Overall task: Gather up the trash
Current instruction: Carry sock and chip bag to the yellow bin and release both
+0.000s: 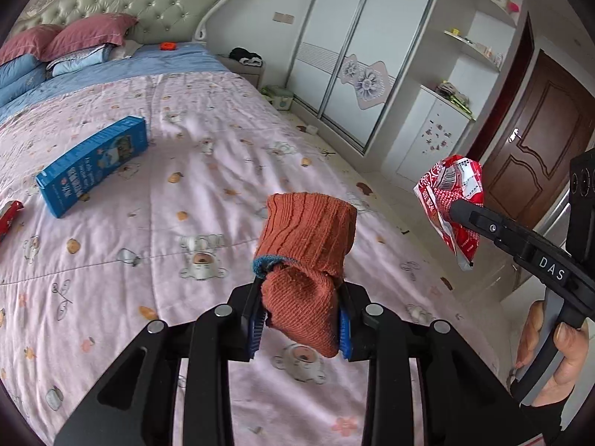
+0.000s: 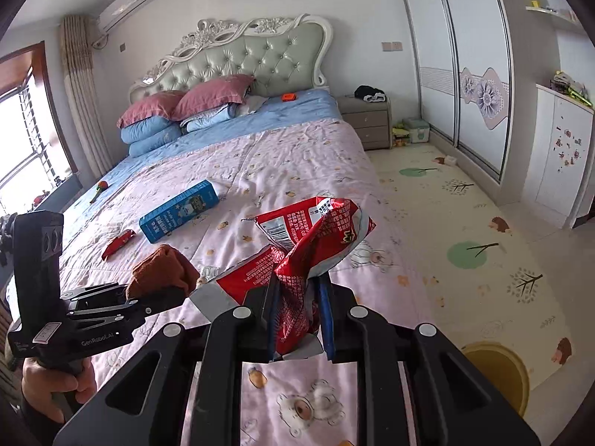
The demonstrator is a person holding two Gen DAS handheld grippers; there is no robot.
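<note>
My left gripper (image 1: 302,310) is shut on a rust-orange sock (image 1: 308,256) with a blue cuff edge, held above the pink bedspread (image 1: 167,193). The same sock (image 2: 160,271) and left gripper (image 2: 174,293) show at the lower left of the right wrist view. My right gripper (image 2: 299,316) is shut on a crumpled red snack wrapper (image 2: 316,238), lifted off the bed; that wrapper (image 1: 452,204) and the right gripper (image 1: 455,210) appear at the right of the left wrist view. On the bed lie a blue carton (image 1: 95,165) (image 2: 178,210) and a small red wrapper (image 2: 119,243) (image 1: 7,215).
Pillows (image 2: 186,106) lean against the headboard. A nightstand (image 2: 368,122) stands right of the bed, with a wardrobe (image 2: 461,74) and a patterned floor mat (image 2: 465,230) beyond. A yellow bin (image 2: 498,371) sits on the floor at the lower right. A brown door (image 1: 535,141) is at the right.
</note>
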